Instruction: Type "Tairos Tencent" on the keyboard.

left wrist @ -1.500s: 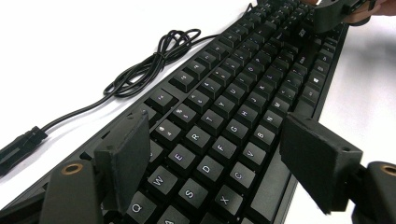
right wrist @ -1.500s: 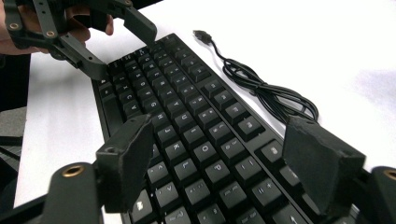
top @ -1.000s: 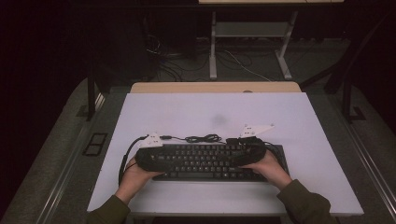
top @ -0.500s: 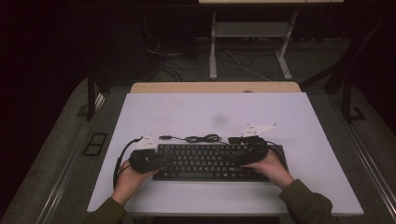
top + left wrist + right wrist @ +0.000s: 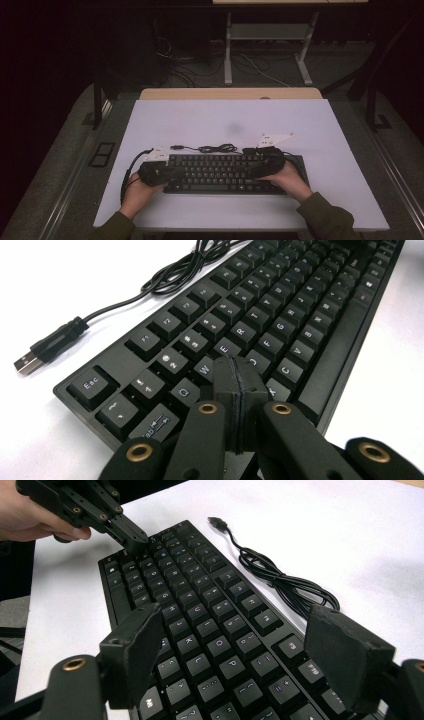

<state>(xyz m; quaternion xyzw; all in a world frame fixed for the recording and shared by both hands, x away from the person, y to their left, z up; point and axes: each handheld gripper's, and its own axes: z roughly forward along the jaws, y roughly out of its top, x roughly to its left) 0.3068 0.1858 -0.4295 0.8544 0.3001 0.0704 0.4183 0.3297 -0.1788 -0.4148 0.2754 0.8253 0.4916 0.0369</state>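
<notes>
A black keyboard [image 5: 220,172] lies flat near the front edge of the white table [image 5: 225,120]. Its black cable [image 5: 215,148] is coiled behind it and ends in a loose USB plug [image 5: 30,357]. My left gripper [image 5: 172,175] is shut with nothing between its jaws. Its joined tips [image 5: 235,365] point down at the keys near the left end, around W and S; I cannot tell whether they touch. The right gripper view shows that gripper [image 5: 135,540] over those keys. My right gripper [image 5: 237,625] stands open above the keyboard's right half, its pads [image 5: 137,630] apart over the keys.
A wooden desk edge [image 5: 230,93] borders the table's far side. Behind it, on the dark floor, are cables [image 5: 250,65] and the legs of a metal frame [image 5: 228,50]. Bare white table surrounds the keyboard.
My left hand has shifted a little to the left along the keyboard, and its jaws have come together. The right hand and the keyboard have stayed put.
</notes>
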